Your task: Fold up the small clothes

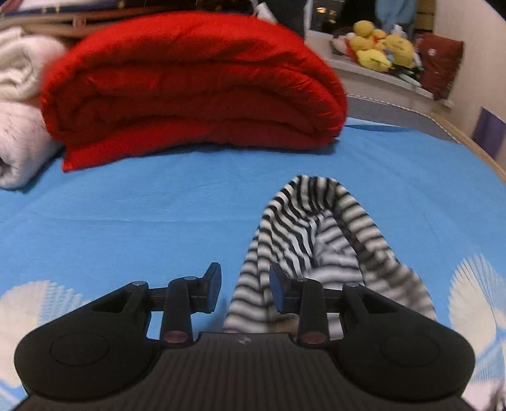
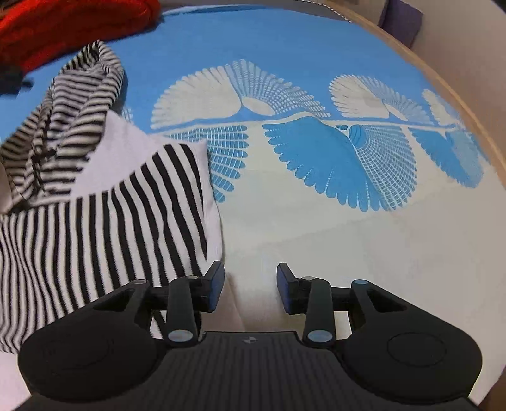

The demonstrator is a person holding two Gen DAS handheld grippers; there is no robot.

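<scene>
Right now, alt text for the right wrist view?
The open right gripper hovers over a blue-and-white shell-print bedsheet, nothing between its fingers. A black-and-white striped garment lies crumpled to its left, with a red quilt at the top-left corner.

Striped garment (image 2: pixel 95 221) cut off left.

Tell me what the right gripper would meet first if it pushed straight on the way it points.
Probably the bare bedsheet: the right gripper stands open just off the striped garment's white edge, which sits beside its left finger.
</scene>
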